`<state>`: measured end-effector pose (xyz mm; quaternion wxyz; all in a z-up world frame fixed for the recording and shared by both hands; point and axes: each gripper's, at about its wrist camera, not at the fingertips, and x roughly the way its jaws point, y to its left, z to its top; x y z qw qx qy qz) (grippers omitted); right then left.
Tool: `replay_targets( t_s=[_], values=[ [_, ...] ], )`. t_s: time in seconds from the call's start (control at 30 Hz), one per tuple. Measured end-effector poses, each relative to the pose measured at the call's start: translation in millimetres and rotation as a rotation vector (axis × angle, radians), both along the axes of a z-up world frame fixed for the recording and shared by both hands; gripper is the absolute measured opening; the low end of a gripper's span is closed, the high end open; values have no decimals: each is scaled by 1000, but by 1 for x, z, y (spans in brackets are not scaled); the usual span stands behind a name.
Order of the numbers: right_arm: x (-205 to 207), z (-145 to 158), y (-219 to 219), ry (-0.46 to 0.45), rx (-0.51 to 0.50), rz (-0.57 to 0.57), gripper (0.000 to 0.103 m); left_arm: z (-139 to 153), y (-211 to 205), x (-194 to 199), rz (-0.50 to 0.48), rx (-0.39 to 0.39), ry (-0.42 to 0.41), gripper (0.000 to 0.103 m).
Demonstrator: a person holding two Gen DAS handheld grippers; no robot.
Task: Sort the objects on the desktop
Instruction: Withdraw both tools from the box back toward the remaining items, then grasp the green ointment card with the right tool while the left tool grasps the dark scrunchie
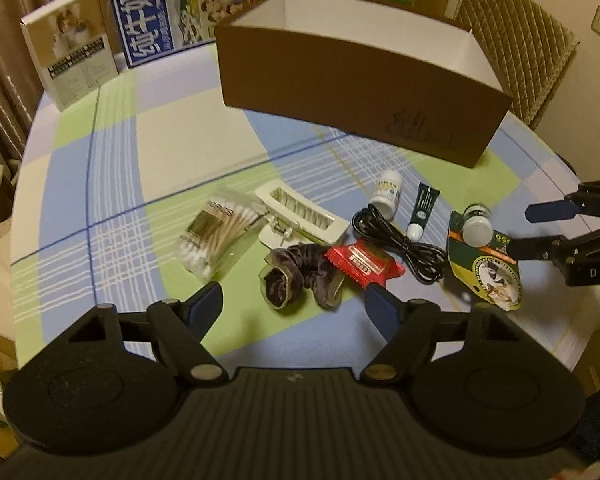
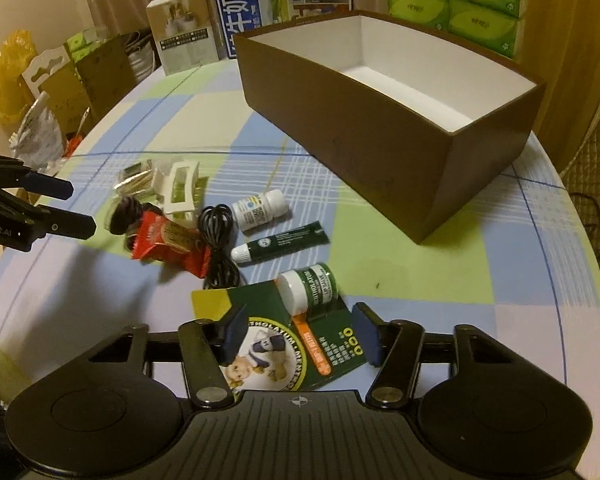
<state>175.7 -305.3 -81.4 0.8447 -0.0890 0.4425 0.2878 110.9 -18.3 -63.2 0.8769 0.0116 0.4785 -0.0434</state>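
Small items lie in a cluster on the checked tablecloth before an open brown box (image 1: 352, 80) (image 2: 384, 136). My left gripper (image 1: 296, 300) is open, its fingers either side of a dark scrunchie (image 1: 300, 276). Beside it lie a red snack packet (image 1: 364, 266), a bag of cotton swabs (image 1: 216, 236), a white hair clip (image 1: 300, 216), a black cable (image 1: 400, 244), a white pill bottle (image 1: 386, 194) and a dark green tube (image 1: 422, 210). My right gripper (image 2: 300, 328) is open over a green lip-balm card (image 2: 324, 340) bearing a small jar (image 2: 308, 288).
A beige book-like box (image 1: 72, 48), a blue milk carton (image 1: 148, 12) and green tissue packs (image 2: 456, 0) stand at the table's far edge. A quilted chair back (image 1: 516, 48) stands behind the brown box. Bags and cartons (image 2: 52, 84) sit beyond the table's left edge.
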Motion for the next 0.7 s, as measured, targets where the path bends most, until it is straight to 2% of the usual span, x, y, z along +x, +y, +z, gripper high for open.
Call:
replay_targets(
  t_s=[0.13,0.57,0.6,0.63,0.7],
  values=[
    [8,-7,1,10,-3,5,50,-10,-1,7,1,-7,15,75],
    [39,-28,16,12,-38,87,49,-22,-1,17,3,3,51,75],
    [39,-29,17,10,-43,95,47,-23,-1,17,5,4,53,75],
    [39,-30,19,9,-49,102,39,-23,-1,17,7,5,56,75],
    [39,-31,19,9,-54,116,38,-24,0,17,10,3,60,75]
  ],
)
